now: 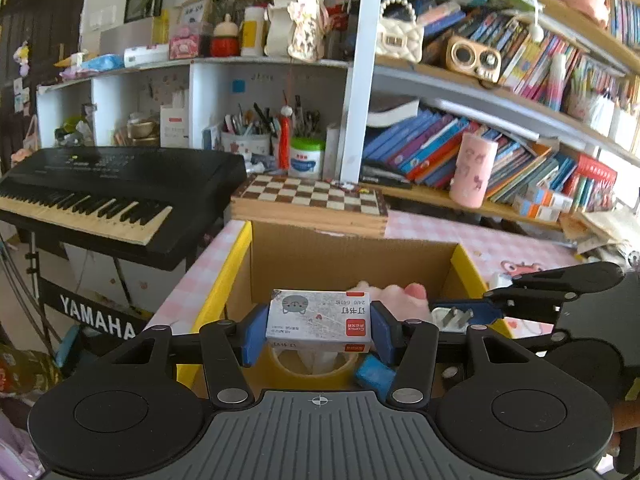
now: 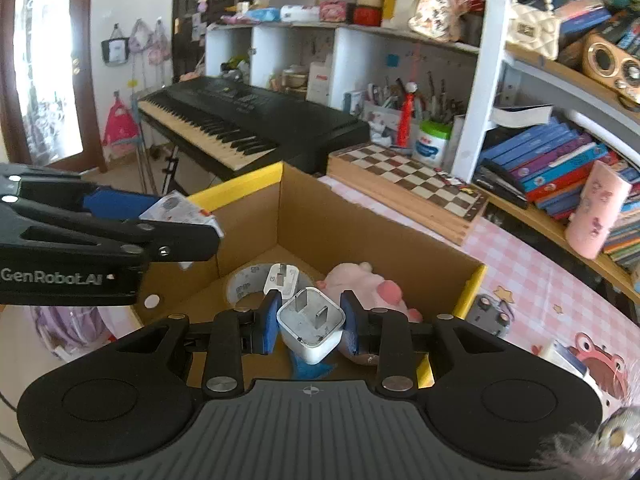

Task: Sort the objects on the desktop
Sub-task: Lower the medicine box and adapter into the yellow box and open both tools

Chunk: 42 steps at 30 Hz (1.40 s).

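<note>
Left wrist view: staple box point(image 1: 320, 320) is pinched in the left gripper point(image 1: 318, 334) jaws, held above the cardboard box point(image 1: 352, 252) on the table point(image 1: 500, 240).
Right wrist view: white charger plug point(image 2: 311, 330) is pinched in the right gripper point(image 2: 310, 326) jaws over the same box, above the tape roll point(image 2: 244, 280) and pink plush point(image 2: 360, 280).
Step judged: depositing. Both jaws are to be opened next.
</note>
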Available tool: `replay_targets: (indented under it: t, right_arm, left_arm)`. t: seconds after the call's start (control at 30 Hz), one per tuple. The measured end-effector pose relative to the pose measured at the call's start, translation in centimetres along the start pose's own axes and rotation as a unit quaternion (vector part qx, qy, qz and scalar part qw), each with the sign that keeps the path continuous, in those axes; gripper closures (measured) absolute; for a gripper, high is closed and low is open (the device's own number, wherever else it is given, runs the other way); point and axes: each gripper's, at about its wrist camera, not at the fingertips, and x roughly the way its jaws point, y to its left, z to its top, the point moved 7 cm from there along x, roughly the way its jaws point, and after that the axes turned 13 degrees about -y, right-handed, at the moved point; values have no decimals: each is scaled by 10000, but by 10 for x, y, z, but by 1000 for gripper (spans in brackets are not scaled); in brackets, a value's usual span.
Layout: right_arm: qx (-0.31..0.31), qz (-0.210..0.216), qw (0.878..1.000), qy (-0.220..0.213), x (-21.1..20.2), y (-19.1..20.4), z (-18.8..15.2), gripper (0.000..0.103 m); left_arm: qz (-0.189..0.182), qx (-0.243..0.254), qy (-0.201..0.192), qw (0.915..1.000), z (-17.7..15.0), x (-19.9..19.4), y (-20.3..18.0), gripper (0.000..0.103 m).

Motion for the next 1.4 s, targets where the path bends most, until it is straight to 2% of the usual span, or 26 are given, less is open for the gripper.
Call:
replay_targets:
  t: [0.27,0.37,0.57,0.7,0.8,1.07,1.33,1.4]
  right_arm:
    - [-291,351,9974,555,34,-1,-18,74]
    - [-221,494,9957,752,43,-3,-21,74]
    - [-511,711,9915,967,53,-4,-25,74]
    - [-747,1037,9833,1294,57,-3,-33,74]
    - [-1185,1313,9724,1522,59,7,-37,74]
    - [-1190,1435,9681,1673,62,9,-39,74]
    - [-1175,1419,9708,1540,61,9,-36,72]
    - [-1169,1373,9727,1464,58,8,-35,68]
  left_arm:
    - [81,295,521,9982,-19,31,-4,51]
    - [122,296,690,9971,-24,41,-1,51]
    - [83,544,1001,9935,-31,57,-2,51]
    - [171,534,1392,9887,-47,69,1,51]
    - [204,432,1625,9855,-56,73,2,50]
    - [253,404,1689,9845,-58,72,3,50]
    - [352,328,1651,9851,-55,70,6,46]
    - [348,315,1618,9857,-52,68,6,46]
